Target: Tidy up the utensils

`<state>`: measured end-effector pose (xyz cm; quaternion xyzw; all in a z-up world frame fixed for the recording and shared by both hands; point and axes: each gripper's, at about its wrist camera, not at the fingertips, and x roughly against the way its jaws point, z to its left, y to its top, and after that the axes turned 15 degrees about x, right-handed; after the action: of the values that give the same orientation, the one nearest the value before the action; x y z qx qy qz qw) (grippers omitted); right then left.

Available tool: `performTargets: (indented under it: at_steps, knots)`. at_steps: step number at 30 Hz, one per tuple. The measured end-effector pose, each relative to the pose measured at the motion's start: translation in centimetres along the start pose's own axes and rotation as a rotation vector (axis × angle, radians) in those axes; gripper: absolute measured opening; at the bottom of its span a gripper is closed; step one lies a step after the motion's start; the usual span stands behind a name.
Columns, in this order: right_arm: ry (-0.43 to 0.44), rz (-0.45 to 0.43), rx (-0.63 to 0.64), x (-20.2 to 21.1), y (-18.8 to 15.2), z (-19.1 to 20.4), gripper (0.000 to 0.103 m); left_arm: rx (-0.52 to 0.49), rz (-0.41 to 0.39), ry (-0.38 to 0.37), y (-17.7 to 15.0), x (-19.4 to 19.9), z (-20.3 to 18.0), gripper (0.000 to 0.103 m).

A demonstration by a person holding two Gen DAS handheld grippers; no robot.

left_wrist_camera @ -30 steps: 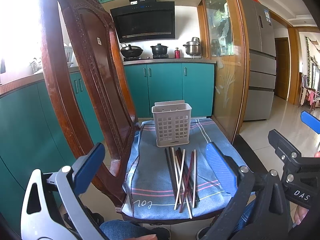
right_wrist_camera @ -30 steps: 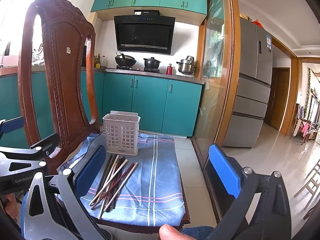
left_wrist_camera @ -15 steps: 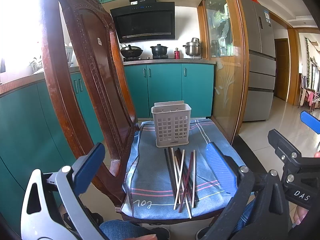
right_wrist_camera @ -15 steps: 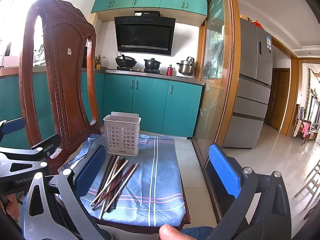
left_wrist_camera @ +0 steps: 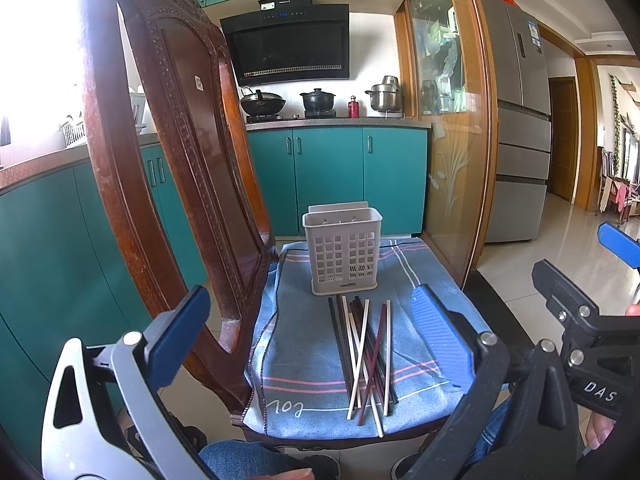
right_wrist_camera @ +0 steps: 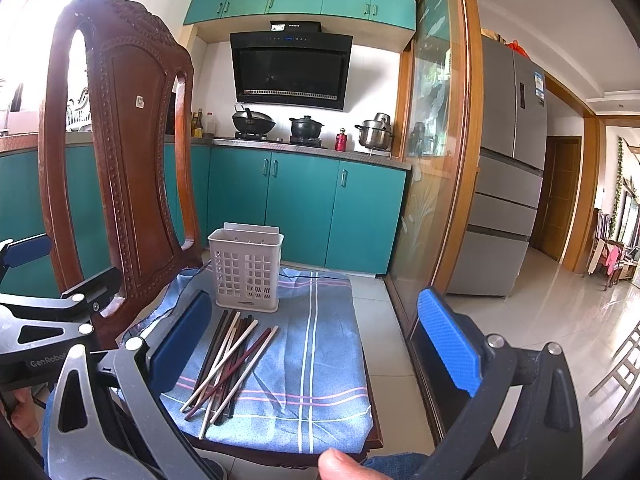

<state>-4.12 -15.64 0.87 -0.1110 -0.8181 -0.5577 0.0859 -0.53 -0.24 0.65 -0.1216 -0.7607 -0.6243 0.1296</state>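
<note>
Grabbing from that crossed pile of chopsticks [left_wrist_camera: 366, 354] is the main risk: they overlap and fan out, so a pinch on one likely drags or flicks its neighbours, maybe off the near edge of the chair seat, where the tips already sit close to the rim. The cloth [left_wrist_camera: 304, 344] under them looks loose and could bunch. The white holder [left_wrist_camera: 343, 251] looks light, so a bump could tip it.

Left gripper [left_wrist_camera: 312, 340] hovers low at 6 o'clock of the pile, jaws spread wide, nothing held. Right gripper [right_wrist_camera: 316, 340] hangs level at about 5 o'clock of the pile, also wide apart and empty.

Chopsticks lie flat on the cloth, just at 6 o'clock of the holder, far tips nearly touching its base. The holder stands upright at the cloth's 12 o'clock end; its contents are hard to tell through the slots.
</note>
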Motion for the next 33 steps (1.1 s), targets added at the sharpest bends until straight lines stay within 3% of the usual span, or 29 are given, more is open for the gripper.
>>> performTargets:
  at_steps: [33]
  knots:
    - [0.014,0.030,-0.001,-1.8,-0.7,0.1,0.100,-0.014,0.041,0.002,-0.5,-1.7,-0.2,0.100]
